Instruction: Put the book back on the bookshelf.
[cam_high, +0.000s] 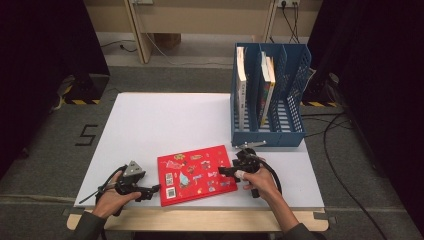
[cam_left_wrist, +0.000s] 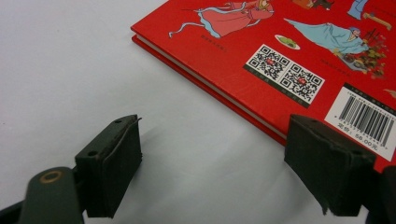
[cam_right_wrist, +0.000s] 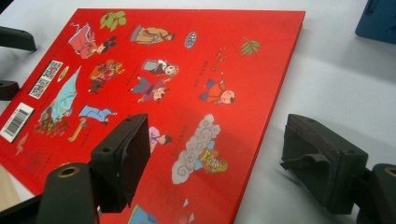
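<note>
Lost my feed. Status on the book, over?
Both hand-held grippers open: left, right. Red book flat on table, ungripped. Right straddles its edge. Nothing in the way.

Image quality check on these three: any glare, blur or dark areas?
High view: soft and low in detail, both side margins nearly black, white table evenly lit. Left gripper view: sharp; QR codes and barcode on the red book read clearly, soft shadows under the pads. Right gripper view: faint sheen on the cover, near pads slightly soft.
</note>
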